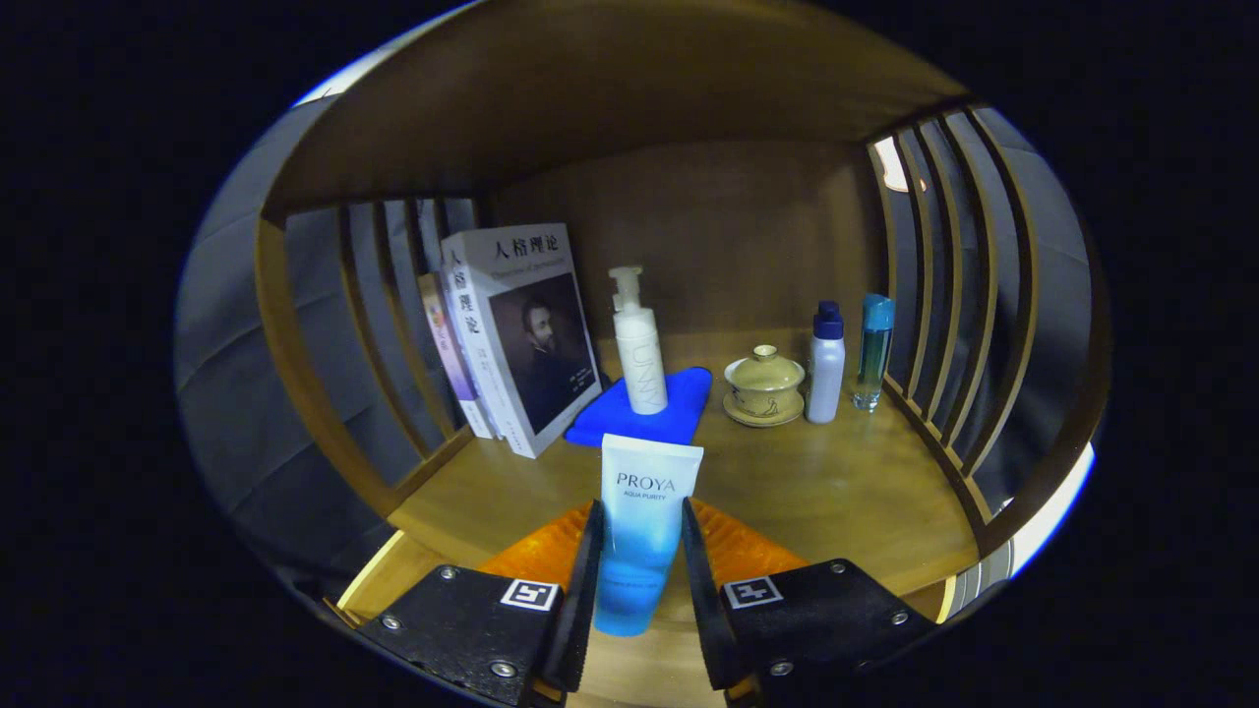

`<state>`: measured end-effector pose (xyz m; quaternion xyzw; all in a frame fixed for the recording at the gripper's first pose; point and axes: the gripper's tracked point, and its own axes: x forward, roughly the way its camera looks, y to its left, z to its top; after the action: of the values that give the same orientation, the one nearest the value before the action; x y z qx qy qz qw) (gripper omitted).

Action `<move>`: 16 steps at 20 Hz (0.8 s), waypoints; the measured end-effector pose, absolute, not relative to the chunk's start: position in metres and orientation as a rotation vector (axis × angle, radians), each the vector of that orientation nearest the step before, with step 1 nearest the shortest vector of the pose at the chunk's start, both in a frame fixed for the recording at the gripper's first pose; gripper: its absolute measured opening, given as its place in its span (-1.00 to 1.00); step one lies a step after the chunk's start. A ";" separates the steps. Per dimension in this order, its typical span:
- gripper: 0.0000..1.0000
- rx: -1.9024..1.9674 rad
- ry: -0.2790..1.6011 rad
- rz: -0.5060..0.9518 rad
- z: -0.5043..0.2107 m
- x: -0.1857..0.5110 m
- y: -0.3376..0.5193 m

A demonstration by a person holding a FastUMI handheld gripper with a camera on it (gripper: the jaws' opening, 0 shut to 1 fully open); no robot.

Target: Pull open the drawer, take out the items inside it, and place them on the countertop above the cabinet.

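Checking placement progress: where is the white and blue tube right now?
In the gripper view, the tube stands upright between the fingers, which press on both its sides, just ahead of the blue cloth on the countertop.

Your gripper (639, 551) sits level, pointing forward, both fingers reaching ahead side by side. Jaws drawn in close, a narrow gap between them. Left finger (582, 590) presses one side of the tube (644, 511), right finger (700, 590) presses the other. Tube held upright in the grip, its lower end down between the fingers, its top rising clear above the fingertips
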<state>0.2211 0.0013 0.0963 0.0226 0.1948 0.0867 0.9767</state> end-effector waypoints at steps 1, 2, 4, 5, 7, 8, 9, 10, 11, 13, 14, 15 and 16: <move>-0.06 0.052 0.408 0.171 0.092 0.226 0.002; -0.06 0.059 0.418 0.163 0.087 0.231 0.001; -0.04 0.071 0.441 0.150 0.079 0.238 0.000; -0.03 0.080 0.454 0.140 0.075 0.240 -0.001; 0.00 0.089 0.478 0.130 0.066 0.246 -0.002; 0.02 0.089 0.494 0.125 0.062 0.244 -0.002; 0.05 0.091 0.495 0.125 0.062 0.245 -0.001; 0.06 0.085 0.480 0.111 0.064 0.246 -0.004; 0.08 0.076 0.463 0.102 0.069 0.247 -0.005; 0.31 0.061 0.430 0.068 0.077 0.240 -0.009; 0.50 0.061 0.408 0.060 0.081 0.235 -0.008; 0.69 0.061 0.389 0.060 0.086 0.227 -0.006; 0.88 0.062 0.368 0.057 0.090 0.219 -0.005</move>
<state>0.2187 -0.0049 0.0896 0.0309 0.1827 0.0285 0.9823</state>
